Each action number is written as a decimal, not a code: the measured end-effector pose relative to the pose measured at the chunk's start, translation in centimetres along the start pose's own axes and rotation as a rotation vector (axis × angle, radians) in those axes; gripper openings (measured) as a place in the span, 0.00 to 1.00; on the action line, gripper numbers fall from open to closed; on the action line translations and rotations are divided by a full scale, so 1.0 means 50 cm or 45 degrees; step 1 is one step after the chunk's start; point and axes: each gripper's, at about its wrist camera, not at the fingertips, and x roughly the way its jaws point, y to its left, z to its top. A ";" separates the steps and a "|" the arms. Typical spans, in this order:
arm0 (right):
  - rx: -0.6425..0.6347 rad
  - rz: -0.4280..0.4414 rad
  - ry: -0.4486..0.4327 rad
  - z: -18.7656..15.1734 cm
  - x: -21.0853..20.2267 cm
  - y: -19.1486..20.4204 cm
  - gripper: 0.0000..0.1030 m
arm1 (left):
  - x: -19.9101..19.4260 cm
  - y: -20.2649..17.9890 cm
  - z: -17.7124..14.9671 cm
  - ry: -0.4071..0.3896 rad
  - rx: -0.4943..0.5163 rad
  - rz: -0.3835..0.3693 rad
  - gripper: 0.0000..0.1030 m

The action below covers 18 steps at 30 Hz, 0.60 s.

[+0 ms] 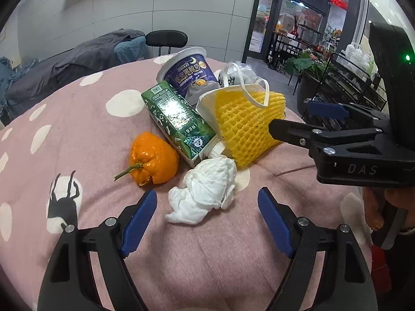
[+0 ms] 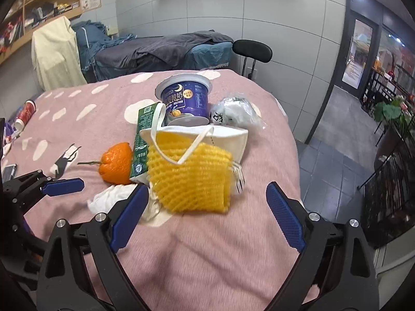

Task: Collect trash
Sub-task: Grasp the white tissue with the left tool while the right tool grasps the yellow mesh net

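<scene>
Facing trash pile, left gripper (image 1: 207,220) wide w/ tissue (image 1: 205,194) ahead, right gripper (image 2: 207,216) wide

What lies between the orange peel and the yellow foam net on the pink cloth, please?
The green carton lies between the orange peel and yellow foam net, clearest in the left wrist view.

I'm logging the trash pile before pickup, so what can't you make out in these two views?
- Yogurt cup: base hidden by face mask, right wrist view.
- Green carton: mostly behind yellow foam net, right wrist view.
- Plastic bag: contents hidden by mask strap, left wrist view.
- Red can: label too small.
</scene>
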 end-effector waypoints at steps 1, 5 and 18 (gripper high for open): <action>-0.011 -0.001 0.006 0.008 0.011 0.001 0.82 | 0.008 0.000 0.004 0.012 0.006 0.006 0.76; -0.055 -0.021 0.018 0.036 0.043 0.009 0.66 | 0.038 0.004 0.015 0.071 -0.001 -0.005 0.68; -0.015 0.021 -0.023 0.000 -0.024 0.009 0.10 | 0.006 0.026 -0.002 0.054 -0.096 -0.069 0.25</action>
